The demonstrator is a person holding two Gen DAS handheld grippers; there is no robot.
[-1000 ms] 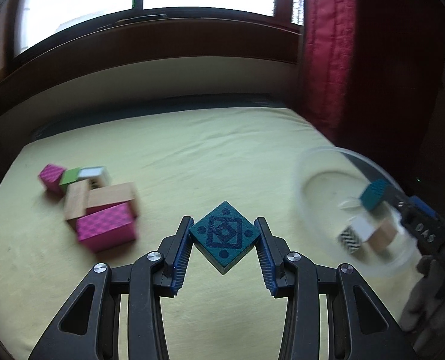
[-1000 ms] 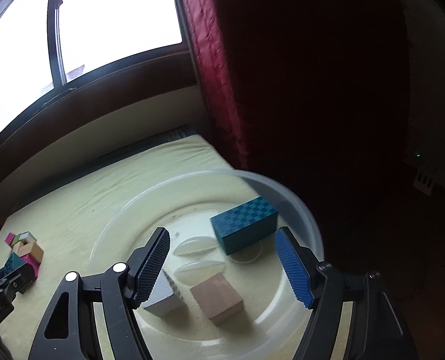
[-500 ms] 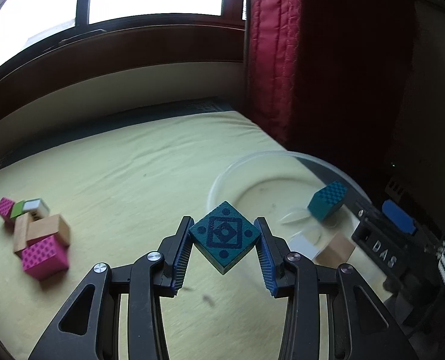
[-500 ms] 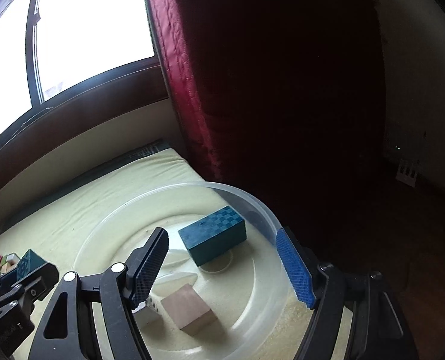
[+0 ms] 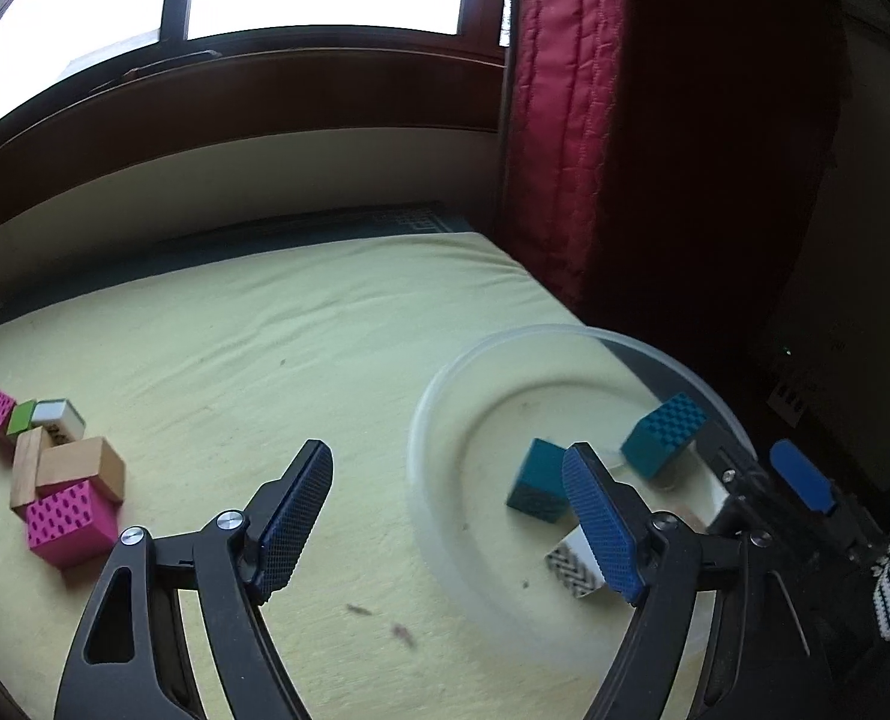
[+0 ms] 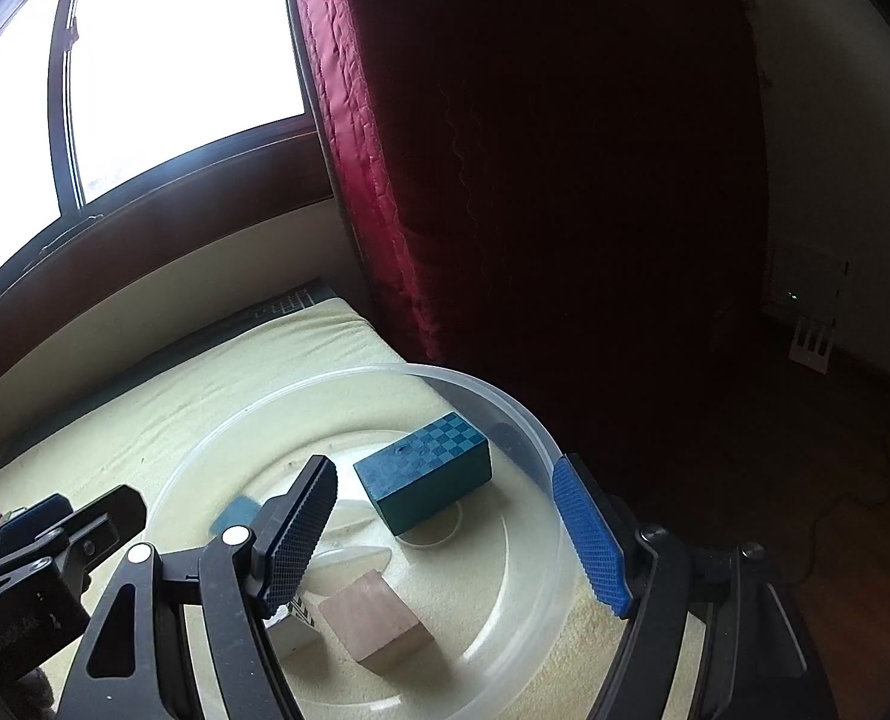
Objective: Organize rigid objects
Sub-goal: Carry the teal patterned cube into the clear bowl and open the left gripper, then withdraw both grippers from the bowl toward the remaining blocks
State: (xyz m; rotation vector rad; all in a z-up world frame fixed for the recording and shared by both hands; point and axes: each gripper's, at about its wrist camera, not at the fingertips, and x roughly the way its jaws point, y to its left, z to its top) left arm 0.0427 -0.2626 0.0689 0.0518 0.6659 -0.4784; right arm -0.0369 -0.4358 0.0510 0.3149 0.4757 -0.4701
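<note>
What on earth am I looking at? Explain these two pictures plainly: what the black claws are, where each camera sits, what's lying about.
There is no robot. A person holds a pair of tongs in each hand, and a wide-angle camera on each pair looks forward along its two fingers. One picture comes from the left tongs, the other from the right tongs. Below them is a yellow sheet beside a window and a red curtain. A clear bowl contains a teal checkered block, a small teal block, a zigzag-patterned block and a plain wooden block. A cluster of blocks lies on the sheet away from the bowl. Nothing is held. The left tongs' jaws are opening with nothing between them, and the right tongs stand open over the bowl.
</note>
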